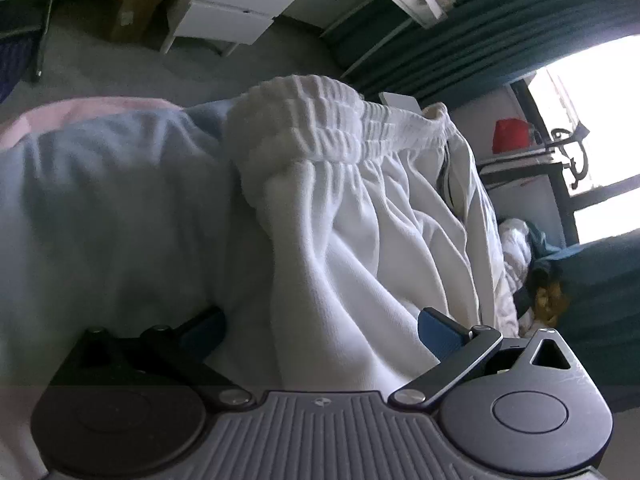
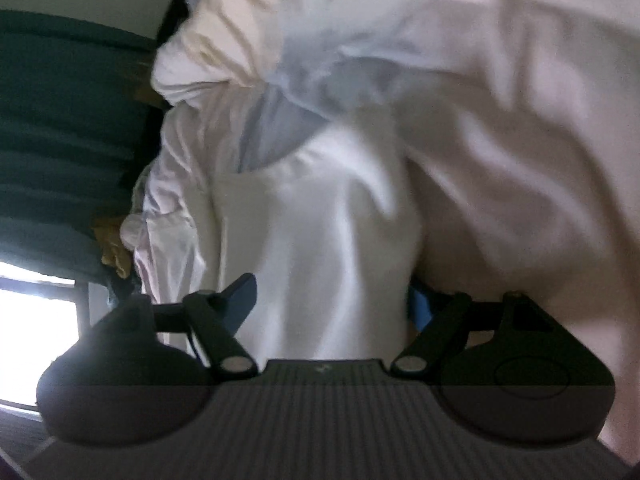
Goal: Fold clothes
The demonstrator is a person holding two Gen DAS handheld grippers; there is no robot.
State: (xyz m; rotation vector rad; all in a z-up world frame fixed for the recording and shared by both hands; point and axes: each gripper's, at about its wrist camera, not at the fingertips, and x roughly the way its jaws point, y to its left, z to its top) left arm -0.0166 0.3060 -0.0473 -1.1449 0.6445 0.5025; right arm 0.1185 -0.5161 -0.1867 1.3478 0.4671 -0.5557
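A white garment (image 1: 360, 216) with a gathered elastic waistband (image 1: 320, 120) fills the left wrist view. My left gripper (image 1: 320, 332) is shut on its cloth, which bunches between the blue pads (image 1: 438, 334). In the right wrist view the same white garment (image 2: 328, 248) hangs close to the camera, blurred. My right gripper (image 2: 332, 300) is shut on a fold of it, with a blue pad (image 2: 242, 300) showing on each side. The fingertips are hidden in the cloth in both views.
A pale blue sheet with a pink edge (image 1: 100, 184) lies to the left under the garment. A white drawer unit (image 1: 236, 8) stands on grey carpet behind. Teal curtains (image 1: 500, 28) and a bright window (image 1: 600, 140) are at right. More crumpled white cloth (image 1: 516, 248) lies by a teal seat.
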